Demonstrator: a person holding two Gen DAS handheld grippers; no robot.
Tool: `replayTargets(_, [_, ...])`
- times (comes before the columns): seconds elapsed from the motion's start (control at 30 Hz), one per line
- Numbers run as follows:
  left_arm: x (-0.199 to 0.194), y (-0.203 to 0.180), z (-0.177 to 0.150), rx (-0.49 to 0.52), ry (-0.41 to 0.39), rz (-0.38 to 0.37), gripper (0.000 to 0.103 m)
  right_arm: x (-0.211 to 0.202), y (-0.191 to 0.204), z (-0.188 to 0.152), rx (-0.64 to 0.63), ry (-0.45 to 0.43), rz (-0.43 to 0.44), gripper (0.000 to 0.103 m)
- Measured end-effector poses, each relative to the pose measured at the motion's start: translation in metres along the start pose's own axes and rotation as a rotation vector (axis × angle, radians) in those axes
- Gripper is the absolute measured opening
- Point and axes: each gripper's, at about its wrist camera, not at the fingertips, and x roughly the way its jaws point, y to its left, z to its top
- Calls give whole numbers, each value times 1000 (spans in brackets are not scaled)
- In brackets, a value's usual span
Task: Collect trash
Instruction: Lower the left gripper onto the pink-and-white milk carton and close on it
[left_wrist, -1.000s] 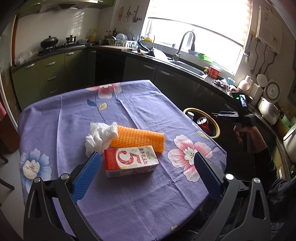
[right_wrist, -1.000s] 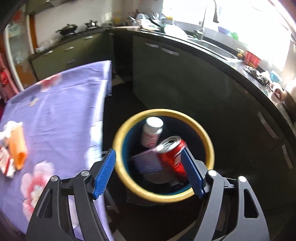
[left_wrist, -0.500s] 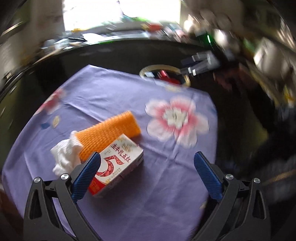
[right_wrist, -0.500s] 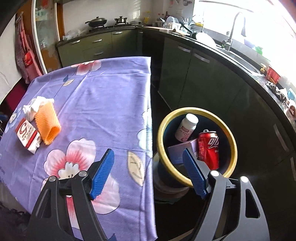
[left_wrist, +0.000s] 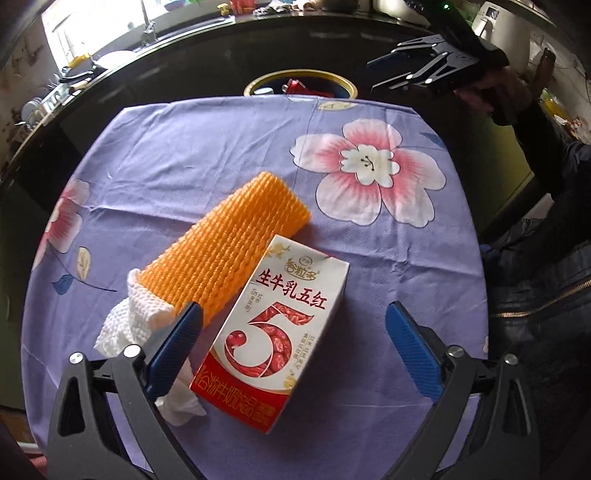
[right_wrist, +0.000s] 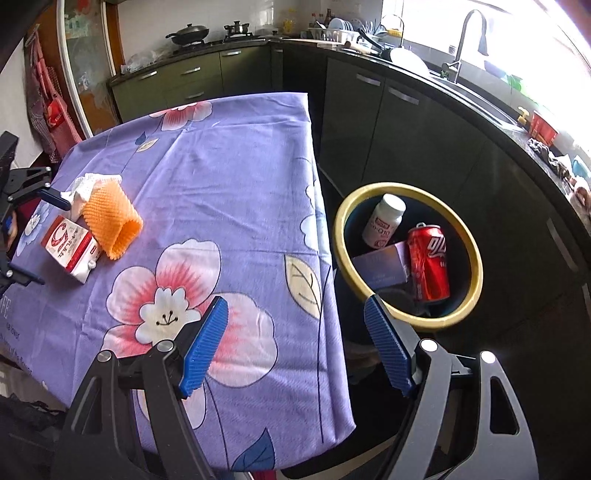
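Left tongs (left_wrist: 293, 338) spread wide, closing slightly, straddling the milk carton (left_wrist: 275, 334) on the table (left_wrist: 207, 147) without touching; right tongs (right_wrist: 295, 341) released, empty beside the bin (right_wrist: 476, 273).

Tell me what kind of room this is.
A home kitchen, most likely: sink faucet under a bright window, wok on the stove, dark cabinets, and a table with a floral purple tablecloth.

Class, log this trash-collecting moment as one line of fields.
left claw: open over milk carton | right claw: open, empty | bin: holds can, bottle | on table: carton, foam net, tissue
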Motion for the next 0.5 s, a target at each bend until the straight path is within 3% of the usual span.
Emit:
replayTargets(0.07, [7, 1, -1, 9, 22, -12, 83, -1, 0, -1, 3, 3, -5, 76])
replayTargets(0.2, [16, 4, -5, 12, 66, -4, 81, -2, -1, -1, 7, 6, 2, 76])
replayTargets(0.33, [14, 3, -10, -21, 79, -3, 71, -1, 1, -1, -1, 8, 18, 76])
replayTargets(0.5, [17, -5, -18, -85, 109, 0, 69, 6, 2, -2, -7, 10, 45, 76])
